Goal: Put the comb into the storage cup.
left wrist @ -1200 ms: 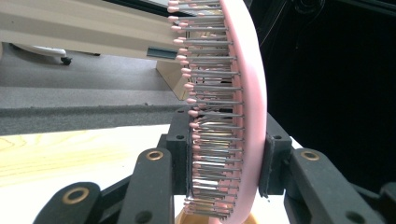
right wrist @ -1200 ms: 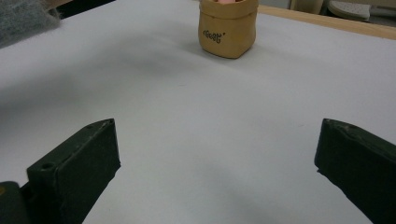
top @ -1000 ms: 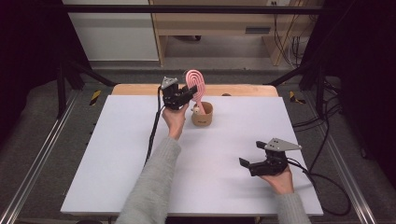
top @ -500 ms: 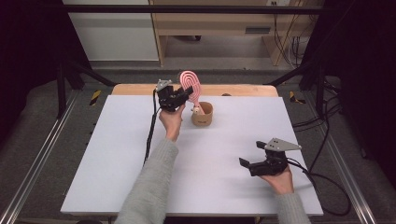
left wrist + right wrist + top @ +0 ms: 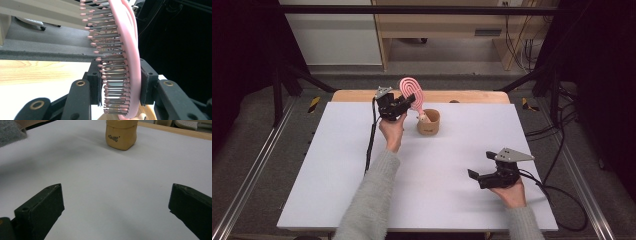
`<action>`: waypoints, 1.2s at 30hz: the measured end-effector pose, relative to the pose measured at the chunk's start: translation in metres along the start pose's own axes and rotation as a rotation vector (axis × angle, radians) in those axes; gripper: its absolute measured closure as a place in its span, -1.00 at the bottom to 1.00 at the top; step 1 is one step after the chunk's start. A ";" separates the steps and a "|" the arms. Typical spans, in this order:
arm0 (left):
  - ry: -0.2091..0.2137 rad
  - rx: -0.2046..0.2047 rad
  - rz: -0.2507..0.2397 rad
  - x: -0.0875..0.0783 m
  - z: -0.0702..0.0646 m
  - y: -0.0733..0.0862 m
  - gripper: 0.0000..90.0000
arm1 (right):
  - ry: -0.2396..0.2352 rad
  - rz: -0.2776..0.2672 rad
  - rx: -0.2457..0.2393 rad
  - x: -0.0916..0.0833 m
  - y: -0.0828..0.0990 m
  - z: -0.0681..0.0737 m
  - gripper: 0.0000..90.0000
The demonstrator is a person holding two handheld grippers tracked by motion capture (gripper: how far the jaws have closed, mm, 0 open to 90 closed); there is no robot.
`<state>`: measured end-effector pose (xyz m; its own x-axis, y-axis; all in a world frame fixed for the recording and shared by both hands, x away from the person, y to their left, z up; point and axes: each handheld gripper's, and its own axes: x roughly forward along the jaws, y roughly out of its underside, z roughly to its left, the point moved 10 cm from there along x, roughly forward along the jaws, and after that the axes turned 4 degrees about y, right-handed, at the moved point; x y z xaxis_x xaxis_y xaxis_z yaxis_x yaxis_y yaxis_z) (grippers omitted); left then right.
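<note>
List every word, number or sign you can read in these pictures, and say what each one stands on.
Tan cup: a short dark printed mark on its side, too small and blurred to read.
Pink hairbrush: no lettering visible.
White table: no writing.
Nothing else readable.

The brush [image 5: 127, 50] between the left hand-held gripper's [image 5: 120, 82] matt black plastic jaws is smooth pink plastic with grey, pink-tipped pins. Just beyond, the tan cup [image 5: 121, 133] looks matt, perhaps silicone. The bench [image 5: 337, 165] is matt white, edged in pale wood.
</note>
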<state>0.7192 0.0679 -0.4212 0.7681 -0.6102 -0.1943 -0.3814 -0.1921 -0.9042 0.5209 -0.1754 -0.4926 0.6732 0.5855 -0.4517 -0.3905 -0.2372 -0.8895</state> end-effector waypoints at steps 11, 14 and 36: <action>-0.013 0.045 0.032 -0.004 0.002 0.001 0.22 | -0.001 0.006 -0.003 0.001 0.001 0.001 -0.99; -0.021 0.045 0.043 -0.006 0.005 0.002 0.18 | -0.003 0.005 -0.003 0.002 0.001 0.001 -0.99; -0.021 0.086 0.046 -0.027 0.007 -0.002 -0.24 | -0.006 -0.004 0.004 0.001 0.000 0.001 -0.99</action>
<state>0.7031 0.0902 -0.4174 0.7614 -0.6007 -0.2438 -0.3721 -0.0970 -0.9231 0.5208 -0.1740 -0.4924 0.6711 0.5907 -0.4480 -0.3909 -0.2316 -0.8908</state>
